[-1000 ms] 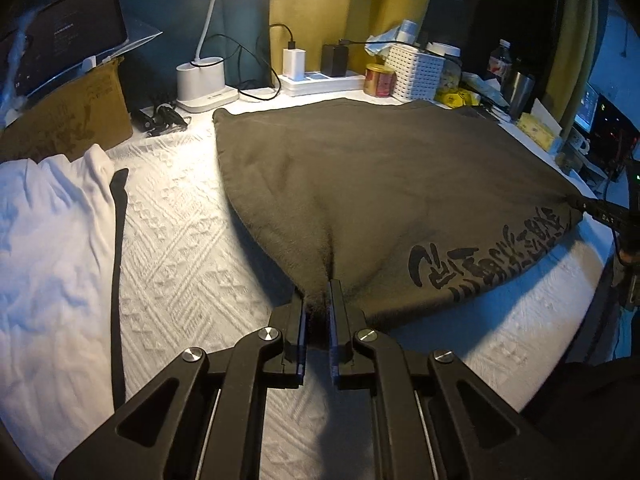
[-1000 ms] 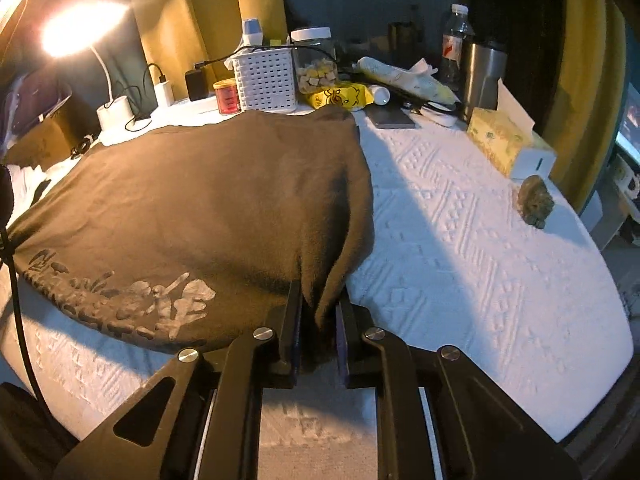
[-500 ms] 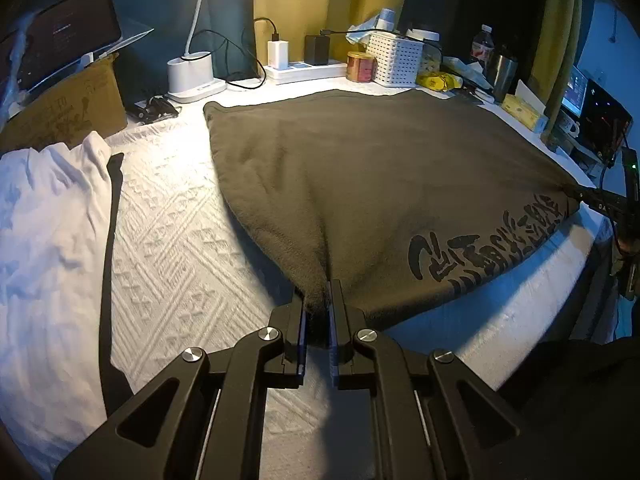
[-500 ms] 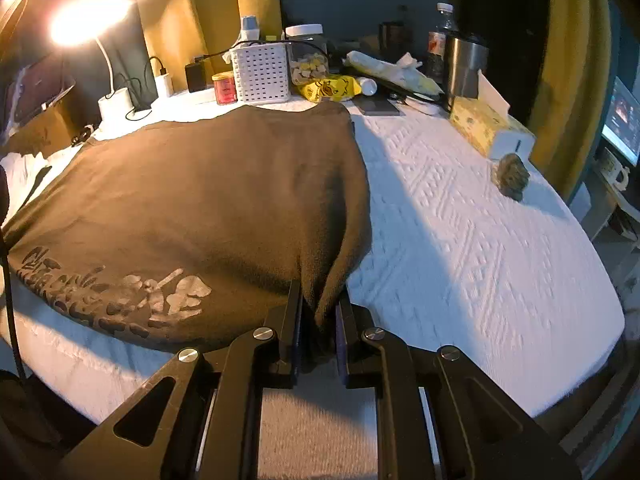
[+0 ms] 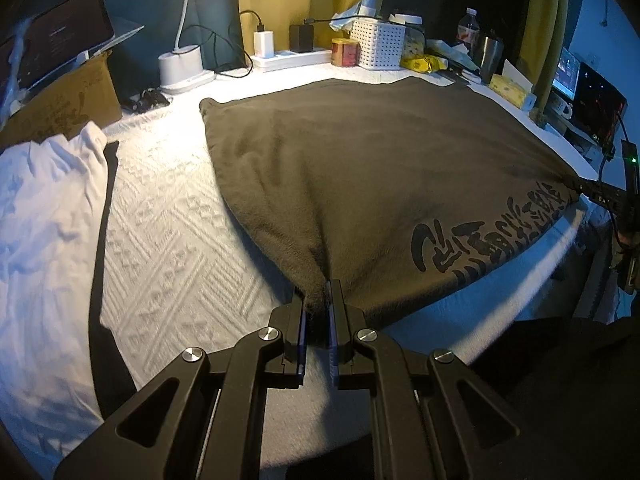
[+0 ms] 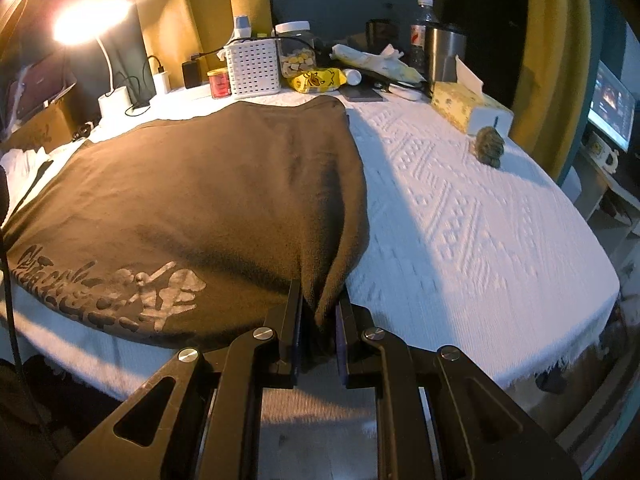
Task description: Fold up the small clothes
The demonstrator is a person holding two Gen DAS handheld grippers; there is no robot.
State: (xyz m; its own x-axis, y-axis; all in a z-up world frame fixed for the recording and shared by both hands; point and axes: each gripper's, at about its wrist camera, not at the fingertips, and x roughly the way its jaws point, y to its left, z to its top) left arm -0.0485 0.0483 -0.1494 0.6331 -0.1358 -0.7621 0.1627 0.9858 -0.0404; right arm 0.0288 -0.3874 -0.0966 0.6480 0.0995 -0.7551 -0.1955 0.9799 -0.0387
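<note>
Brown garment (image 5: 360, 168) lies stretched across the desk (image 6: 460, 216); left gripper (image 5: 317, 312) and right gripper (image 6: 319, 312) have jaws clamped on its near corners, keeping it taut for folding.

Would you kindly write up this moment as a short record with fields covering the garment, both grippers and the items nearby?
garment: dark olive garment, spread on the white textured cover, printed lettering along its near edge
left gripper: shut on the garment's near left corner
right gripper: shut on the garment's near right corner
beside it: white clothing lies to the left
far edge: white basket, red tin, lit desk lamp
right side: tissue box
</note>
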